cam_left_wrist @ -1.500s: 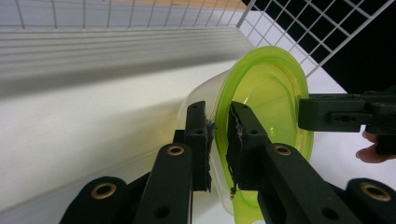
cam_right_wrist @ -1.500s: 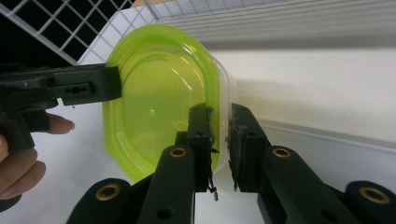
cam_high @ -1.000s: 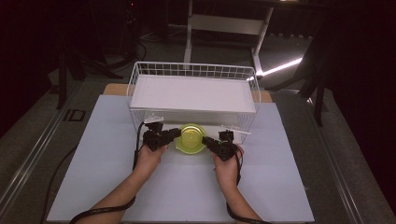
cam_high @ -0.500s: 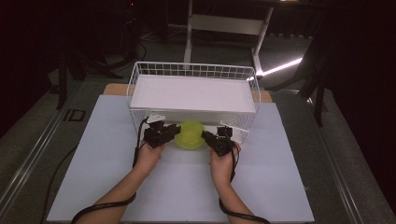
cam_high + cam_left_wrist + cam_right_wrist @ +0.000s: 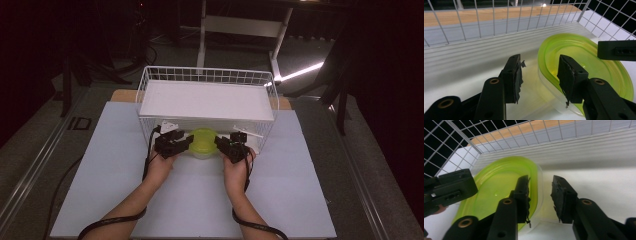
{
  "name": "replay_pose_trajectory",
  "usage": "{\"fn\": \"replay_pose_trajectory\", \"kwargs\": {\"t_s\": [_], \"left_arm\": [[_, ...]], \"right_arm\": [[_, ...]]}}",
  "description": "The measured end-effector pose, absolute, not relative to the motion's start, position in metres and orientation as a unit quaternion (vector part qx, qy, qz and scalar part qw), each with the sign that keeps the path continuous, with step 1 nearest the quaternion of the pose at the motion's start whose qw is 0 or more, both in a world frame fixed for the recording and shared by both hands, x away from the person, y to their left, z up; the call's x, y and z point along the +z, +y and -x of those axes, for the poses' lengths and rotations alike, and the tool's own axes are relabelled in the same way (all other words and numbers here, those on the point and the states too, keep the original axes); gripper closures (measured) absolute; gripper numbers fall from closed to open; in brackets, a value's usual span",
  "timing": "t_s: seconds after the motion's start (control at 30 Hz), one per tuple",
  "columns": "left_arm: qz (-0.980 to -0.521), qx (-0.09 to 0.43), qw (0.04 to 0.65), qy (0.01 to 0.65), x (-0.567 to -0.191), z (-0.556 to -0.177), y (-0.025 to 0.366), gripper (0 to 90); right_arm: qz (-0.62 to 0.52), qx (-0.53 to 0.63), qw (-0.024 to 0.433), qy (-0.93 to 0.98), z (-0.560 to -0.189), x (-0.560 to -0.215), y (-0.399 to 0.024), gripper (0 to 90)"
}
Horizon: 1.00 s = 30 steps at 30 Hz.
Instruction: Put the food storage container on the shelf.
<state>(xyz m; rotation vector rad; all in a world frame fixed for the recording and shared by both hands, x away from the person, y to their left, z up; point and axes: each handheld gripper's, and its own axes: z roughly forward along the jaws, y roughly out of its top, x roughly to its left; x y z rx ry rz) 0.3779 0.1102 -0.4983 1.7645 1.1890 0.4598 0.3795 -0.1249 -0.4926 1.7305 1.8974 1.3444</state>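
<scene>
A white wire basket (image 5: 150, 80) sits on a pale table (image 5: 100, 200).

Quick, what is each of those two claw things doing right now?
Left gripper: open, jaws straddling the edge of the green-lidded container.
Right gripper: open, jaws straddling the container's opposite edge.

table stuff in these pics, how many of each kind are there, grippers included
black grippers: 2, left and right, one at each side of the container, jaws open
white wire basket: 1
clear container with a yellow-green lid: 1
white mat on the table: 1
total: 5
</scene>
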Motion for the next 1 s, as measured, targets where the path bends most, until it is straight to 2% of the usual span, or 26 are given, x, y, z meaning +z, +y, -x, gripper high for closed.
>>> {"fn": "replay_pose_trajectory", "kwargs": {"t_s": [0.03,0.07,0.13,0.5,0.57,0.73,0.83,0.9,0.93,0.97,1.0], "left_arm": [[-0.716,0.191,0.463,0.486,-0.498,-0.378,0.11,49.8],[-0.717,0.188,0.462,0.488,-0.498,-0.379,0.11,48.9],[-0.716,0.191,0.462,0.487,-0.498,-0.378,0.111,47.5],[-0.712,0.191,0.474,0.482,-0.491,-0.368,0.122,44.5],[-0.713,0.194,0.475,0.478,-0.491,-0.364,0.123,42.5],[-0.713,0.181,0.482,0.476,-0.49,-0.354,0.126,42.5],[-0.713,0.18,0.487,0.472,-0.488,-0.345,0.129,37.9],[-0.707,0.175,0.495,0.474,-0.486,-0.338,0.131,36.4],[-0.707,0.171,0.5,0.47,-0.486,-0.335,0.133,33.2],[-0.712,0.159,0.514,0.45,-0.485,-0.327,0.136,21.1],[-0.712,0.159,0.514,0.45,-0.485,-0.327,0.136,20.3]], "right_arm": [[-0.591,0.466,0.119,0.647,-0.38,-0.492,-0.126,58.4],[-0.591,0.466,0.119,0.647,-0.38,-0.492,-0.126,58.4],[-0.583,0.475,0.128,0.647,-0.378,-0.489,-0.126,52.7],[-0.555,0.49,0.134,0.658,-0.358,-0.475,-0.128,49.4],[-0.55,0.495,0.129,0.661,-0.346,-0.475,-0.131,52.5],[-0.543,0.482,0.123,0.677,-0.332,-0.485,-0.13,52.2],[-0.529,0.474,0.129,0.691,-0.32,-0.491,-0.136,62.1],[-0.527,0.468,0.132,0.697,-0.318,-0.493,-0.136,64.2],[-0.527,0.462,0.13,0.701,-0.316,-0.496,-0.136,67.7],[-0.525,0.452,0.127,0.709,-0.315,-0.502,-0.133,71.1],[-0.525,0.452,0.127,0.709,-0.315,-0.502,-0.133,71.1]]}}
